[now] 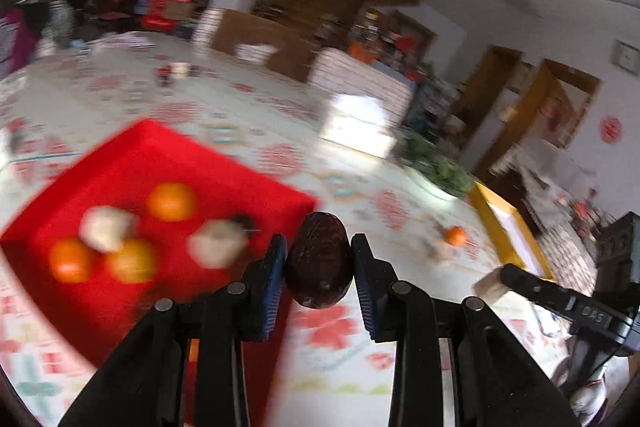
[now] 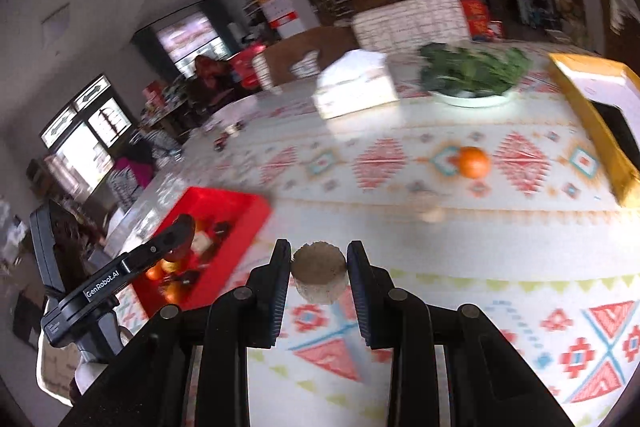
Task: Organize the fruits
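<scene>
My left gripper [image 1: 319,257] is shut on a dark brown oval fruit [image 1: 319,259], held above the table at the right edge of the red tray [image 1: 224,183]. The tray holds three oranges [image 1: 171,201] and two pale round fruits [image 1: 218,242]. My right gripper [image 2: 319,273] is shut on a pale beige round fruit [image 2: 319,277], held above the table right of the red tray [image 2: 248,223]. One orange [image 2: 473,161] lies loose on the tablecloth, also seen in the left wrist view [image 1: 456,235]. A pale fruit [image 2: 430,205] lies near it, blurred.
A patterned tablecloth [image 2: 480,307] covers the table. A white box [image 2: 354,83], a bowl of greens [image 2: 472,73] and a yellow box [image 2: 592,123] stand at the far side. The left gripper's body [image 2: 132,267] shows over the tray.
</scene>
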A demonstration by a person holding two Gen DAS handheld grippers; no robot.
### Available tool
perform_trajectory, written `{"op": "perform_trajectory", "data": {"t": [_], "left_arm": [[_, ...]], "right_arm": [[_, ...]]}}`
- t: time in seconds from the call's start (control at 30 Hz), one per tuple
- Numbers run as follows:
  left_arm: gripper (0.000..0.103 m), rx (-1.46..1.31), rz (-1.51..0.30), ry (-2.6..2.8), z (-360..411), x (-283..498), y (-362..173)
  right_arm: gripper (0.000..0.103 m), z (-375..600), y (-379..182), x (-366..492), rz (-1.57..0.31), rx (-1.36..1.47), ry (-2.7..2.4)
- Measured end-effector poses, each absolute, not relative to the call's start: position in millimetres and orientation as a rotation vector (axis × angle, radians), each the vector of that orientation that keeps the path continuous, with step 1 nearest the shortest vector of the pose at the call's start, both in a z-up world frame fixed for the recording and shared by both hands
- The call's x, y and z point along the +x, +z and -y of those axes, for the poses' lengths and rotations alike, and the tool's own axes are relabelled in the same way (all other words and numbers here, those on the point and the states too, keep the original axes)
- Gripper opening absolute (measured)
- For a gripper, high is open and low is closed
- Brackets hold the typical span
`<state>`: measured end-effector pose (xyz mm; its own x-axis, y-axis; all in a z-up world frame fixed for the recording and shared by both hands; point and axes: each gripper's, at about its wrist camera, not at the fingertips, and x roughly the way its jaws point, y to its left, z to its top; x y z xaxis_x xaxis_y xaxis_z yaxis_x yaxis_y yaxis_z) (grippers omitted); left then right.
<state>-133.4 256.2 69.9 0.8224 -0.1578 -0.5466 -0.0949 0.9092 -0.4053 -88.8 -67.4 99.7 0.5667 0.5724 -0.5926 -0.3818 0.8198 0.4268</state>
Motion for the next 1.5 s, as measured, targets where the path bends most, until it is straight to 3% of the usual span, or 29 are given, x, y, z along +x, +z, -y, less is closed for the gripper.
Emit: {"op": "perform_trajectory", "data": {"t": [0.3, 0.6, 0.7, 0.83, 0.9, 1.1, 1.33, 1.4, 1.5], "left_arm": [[0.032, -0.448, -0.655, 0.177, -329.4, -169.9, 45.8], [0.032, -0.483, -0.683, 0.203, -347.9, -173.1, 31.5], [0.041, -0.500, -0.683, 0.193, -349.3, -171.6, 32.3], [0.054, -0.500, -0.665, 0.185, -348.7, -173.6, 38.7], [0.057, -0.496, -0.658, 0.182, -346.2, -175.6, 43.2], [0.073, -0.440, -0.631, 0.168, -326.4, -183.0, 61.7], [0.074, -0.407, -0.579, 0.091, -290.0, -201.1, 91.1], [0.074, -0.391, -0.561, 0.067, -277.8, -208.4, 101.9], [0.074, -0.354, -0.506, 0.030, -258.7, -226.0, 124.0]], "right_arm": [[0.032, -38.0, 96.3, -94.4, -0.825, 0.176, 0.751], [0.032, -115.9, 75.1, -98.2, -0.914, 0.112, 0.877], [0.033, -126.2, 66.9, -100.1, -0.937, 0.095, 0.893], [0.038, -129.6, 60.8, -101.3, -0.955, 0.105, 0.902], [0.048, -129.0, 61.3, -101.1, -0.952, 0.119, 0.899], [0.049, -115.9, 67.8, -105.8, -0.932, 0.141, 0.874], [0.049, -66.6, 72.8, -111.1, -0.907, 0.339, 0.811], [0.060, -43.3, 72.1, -112.7, -0.904, 0.460, 0.793], [0.062, -9.6, 72.5, -114.8, -0.933, 0.578, 0.760]]}}
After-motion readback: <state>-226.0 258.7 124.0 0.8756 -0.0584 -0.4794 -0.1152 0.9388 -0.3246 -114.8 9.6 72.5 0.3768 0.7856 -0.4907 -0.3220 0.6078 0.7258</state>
